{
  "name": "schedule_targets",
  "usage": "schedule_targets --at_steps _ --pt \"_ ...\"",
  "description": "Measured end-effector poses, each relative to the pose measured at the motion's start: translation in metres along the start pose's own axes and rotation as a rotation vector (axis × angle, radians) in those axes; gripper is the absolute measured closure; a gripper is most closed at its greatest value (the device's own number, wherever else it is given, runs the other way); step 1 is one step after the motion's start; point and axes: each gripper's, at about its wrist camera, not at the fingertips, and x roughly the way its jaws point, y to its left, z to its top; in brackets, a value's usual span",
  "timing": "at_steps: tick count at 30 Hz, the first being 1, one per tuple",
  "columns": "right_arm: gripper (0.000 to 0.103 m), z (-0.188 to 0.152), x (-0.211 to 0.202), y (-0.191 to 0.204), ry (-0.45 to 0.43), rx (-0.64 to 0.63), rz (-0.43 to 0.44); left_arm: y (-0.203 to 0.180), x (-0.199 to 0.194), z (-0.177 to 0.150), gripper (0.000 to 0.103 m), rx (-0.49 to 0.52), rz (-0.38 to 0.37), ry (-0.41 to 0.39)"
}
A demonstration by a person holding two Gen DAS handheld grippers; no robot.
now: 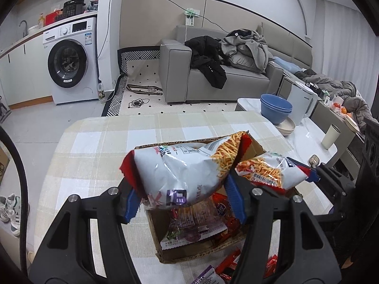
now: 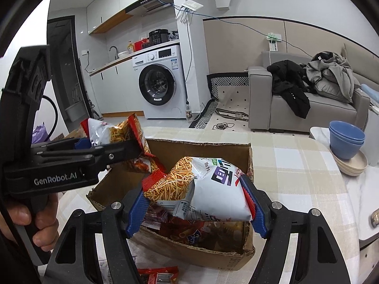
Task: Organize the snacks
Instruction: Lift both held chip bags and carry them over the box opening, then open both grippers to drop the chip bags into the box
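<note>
My left gripper (image 1: 183,201) is shut on a white and red bag of potato sticks (image 1: 180,172), its blue pads pressing both sides. The bag hangs over an open cardboard box (image 1: 165,250) that holds several red and purple snack packs. In the right wrist view, my right gripper (image 2: 196,213) is shut on a second, similar bag (image 2: 213,189), also above the box (image 2: 201,250). Each gripper shows in the other's view: the right gripper (image 1: 315,175) with its bag (image 1: 267,170), and the left gripper (image 2: 113,146), held by a hand, with its bag (image 2: 113,135).
The box stands on a checked tablecloth (image 1: 94,146). Loose red packets (image 1: 227,265) lie in front of it. Stacked blue bowls (image 1: 276,108), a white kettle (image 1: 303,99) and a cup (image 1: 330,137) stand on a side table at the right. A sofa and a washing machine are beyond.
</note>
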Motion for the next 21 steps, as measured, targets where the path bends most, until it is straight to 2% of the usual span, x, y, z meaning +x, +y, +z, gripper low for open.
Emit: schedule_targets --at_steps 11,15,21 --pt "0.03 -0.001 0.013 -0.001 0.008 -0.044 -0.005 -0.002 0.014 0.01 0.044 0.004 0.0 0.0" --pt "0.021 -0.002 0.005 0.001 -0.003 -0.059 -0.006 -0.004 0.017 0.012 0.044 0.003 -0.003 0.0" --pt "0.018 -0.006 -0.009 -0.005 -0.021 -0.047 -0.017 -0.014 0.014 0.014 0.045 0.004 -0.04 -0.026"
